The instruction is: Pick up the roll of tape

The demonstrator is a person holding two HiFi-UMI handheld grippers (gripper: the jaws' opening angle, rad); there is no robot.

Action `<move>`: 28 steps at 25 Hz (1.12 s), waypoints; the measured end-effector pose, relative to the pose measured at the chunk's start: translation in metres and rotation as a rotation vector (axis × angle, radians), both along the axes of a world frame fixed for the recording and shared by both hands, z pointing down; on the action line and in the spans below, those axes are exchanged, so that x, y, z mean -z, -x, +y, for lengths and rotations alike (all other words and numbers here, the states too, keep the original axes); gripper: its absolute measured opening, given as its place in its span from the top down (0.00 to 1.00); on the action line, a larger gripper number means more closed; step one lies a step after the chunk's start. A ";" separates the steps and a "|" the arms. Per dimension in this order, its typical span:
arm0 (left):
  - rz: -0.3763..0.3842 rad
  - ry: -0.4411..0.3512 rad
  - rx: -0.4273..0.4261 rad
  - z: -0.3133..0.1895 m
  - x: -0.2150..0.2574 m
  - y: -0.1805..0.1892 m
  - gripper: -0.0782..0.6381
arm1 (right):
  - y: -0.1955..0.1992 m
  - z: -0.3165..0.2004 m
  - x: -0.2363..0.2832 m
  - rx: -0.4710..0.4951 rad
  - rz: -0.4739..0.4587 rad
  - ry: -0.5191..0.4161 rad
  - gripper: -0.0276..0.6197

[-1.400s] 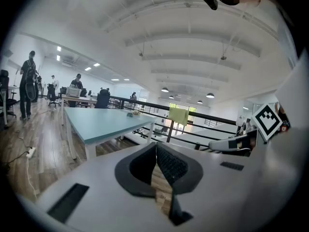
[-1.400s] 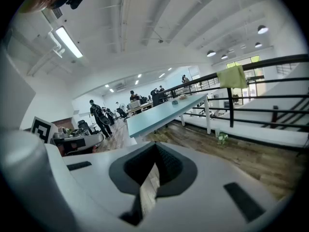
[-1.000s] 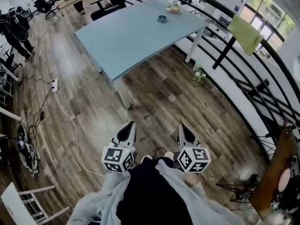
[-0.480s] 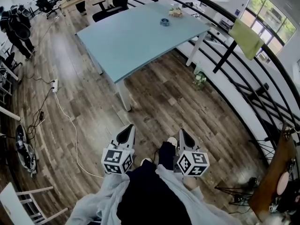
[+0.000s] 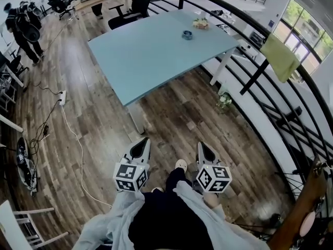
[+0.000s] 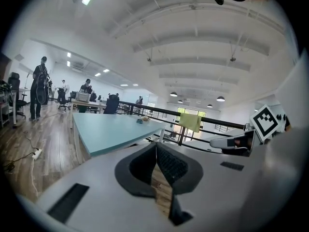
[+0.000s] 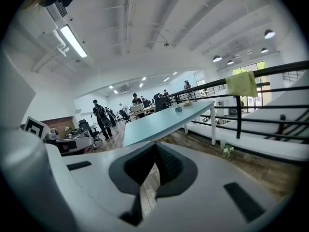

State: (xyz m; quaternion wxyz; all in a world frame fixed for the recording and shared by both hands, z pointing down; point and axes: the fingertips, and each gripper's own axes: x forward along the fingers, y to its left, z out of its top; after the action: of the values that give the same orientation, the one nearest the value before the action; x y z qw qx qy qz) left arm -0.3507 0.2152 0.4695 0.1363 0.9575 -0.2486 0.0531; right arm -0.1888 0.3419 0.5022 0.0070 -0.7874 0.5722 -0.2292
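Note:
The roll of tape (image 5: 187, 34) is a small dark blue ring lying on the far part of the light blue table (image 5: 151, 53). It shows tiny in the left gripper view (image 6: 139, 121) and in the right gripper view (image 7: 178, 109). My left gripper (image 5: 140, 146) and right gripper (image 5: 204, 149) are held side by side close to my body, above the wooden floor, pointing at the table and well short of it. In both gripper views the jaws meet at the tips, left gripper (image 6: 156, 146) and right gripper (image 7: 155, 145), with nothing between them.
A black railing (image 5: 270, 87) with a yellow-green cloth (image 5: 281, 53) runs along the right. A small light pile (image 5: 200, 22) lies beyond the tape. A white cable and power strip (image 5: 62, 95) cross the floor on the left. A person (image 5: 23, 30) stands far left.
The table and the tape have come nearer and lower in the head view as I walk forward. Both grippers keep their place in front of my body, still shut.

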 end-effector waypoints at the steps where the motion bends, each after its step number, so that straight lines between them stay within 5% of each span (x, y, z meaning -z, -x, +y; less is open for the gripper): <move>1: 0.003 -0.004 0.001 -0.006 0.003 -0.010 0.87 | -0.010 -0.006 0.003 0.007 0.005 -0.003 0.94; 12: -0.010 -0.037 0.001 -0.047 0.010 -0.118 0.87 | -0.115 -0.051 0.007 0.016 -0.006 -0.004 0.94; 22: -0.007 -0.028 0.073 -0.068 0.001 -0.176 0.87 | -0.181 -0.077 0.002 0.065 -0.009 -0.008 0.94; 28: -0.027 -0.002 0.073 -0.059 -0.012 -0.189 0.87 | -0.188 -0.080 -0.013 0.088 -0.040 0.009 0.94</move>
State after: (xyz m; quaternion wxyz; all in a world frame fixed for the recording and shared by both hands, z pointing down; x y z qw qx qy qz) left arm -0.1618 0.1561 0.4814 0.1336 0.9471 -0.2855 0.0607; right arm -0.0013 0.2615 0.5149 0.0047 -0.7569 0.6047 -0.2476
